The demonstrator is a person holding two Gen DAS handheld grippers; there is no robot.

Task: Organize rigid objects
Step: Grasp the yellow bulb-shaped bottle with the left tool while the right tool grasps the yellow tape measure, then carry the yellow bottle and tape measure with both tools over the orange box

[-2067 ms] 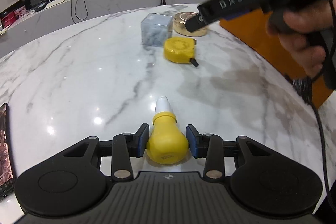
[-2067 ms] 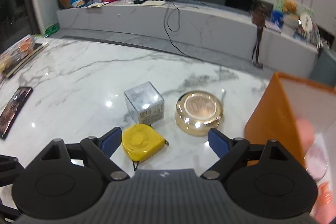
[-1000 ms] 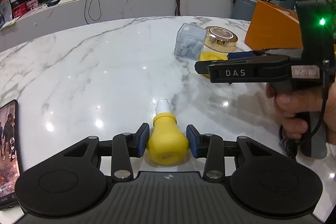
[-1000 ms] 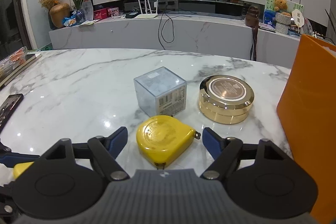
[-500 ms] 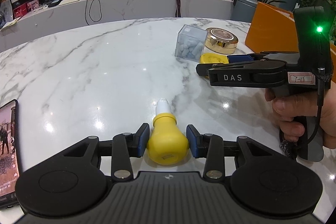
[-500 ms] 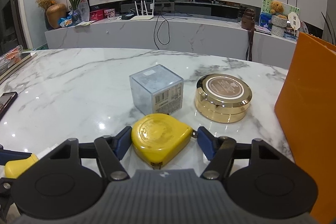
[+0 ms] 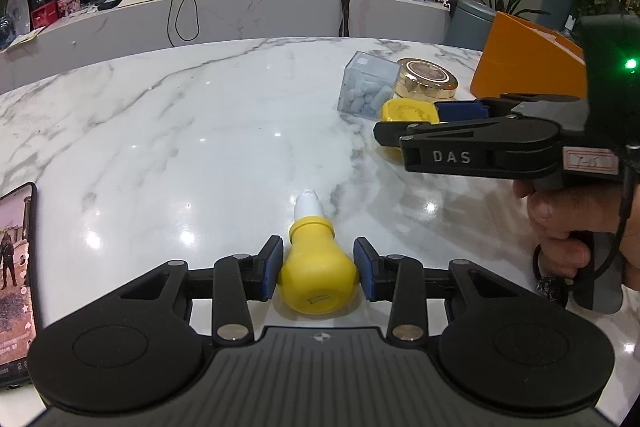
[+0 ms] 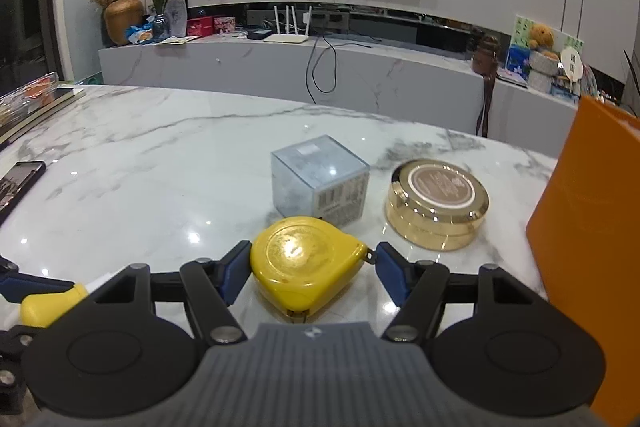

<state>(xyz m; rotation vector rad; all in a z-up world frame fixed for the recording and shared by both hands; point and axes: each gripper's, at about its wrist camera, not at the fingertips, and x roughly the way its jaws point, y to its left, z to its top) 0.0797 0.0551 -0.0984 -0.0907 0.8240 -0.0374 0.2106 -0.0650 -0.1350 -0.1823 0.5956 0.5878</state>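
Observation:
My left gripper (image 7: 318,267) is shut on a yellow bulb-shaped bottle (image 7: 318,277) with a white tip, lying on the marble table (image 7: 200,131). My right gripper (image 8: 310,269) has closed onto a yellow tape measure (image 8: 304,261) on the table; the left pad touches it and the right pad meets the tape's tab. The tape measure (image 7: 406,111) and right gripper (image 7: 440,119) also show in the left wrist view. Behind the tape measure stand a clear cube box (image 8: 320,185) and a round gold tin (image 8: 438,203).
An orange box (image 8: 592,227) stands at the right, close to the right gripper. A phone (image 7: 14,267) lies at the table's left edge. A tray with books (image 8: 32,103) sits at the far left. A marble counter (image 8: 280,71) runs behind the table.
My right gripper came down around the tape measure and its jaws narrowed onto it. My left gripper stayed shut on the yellow bottle and hardly moved.

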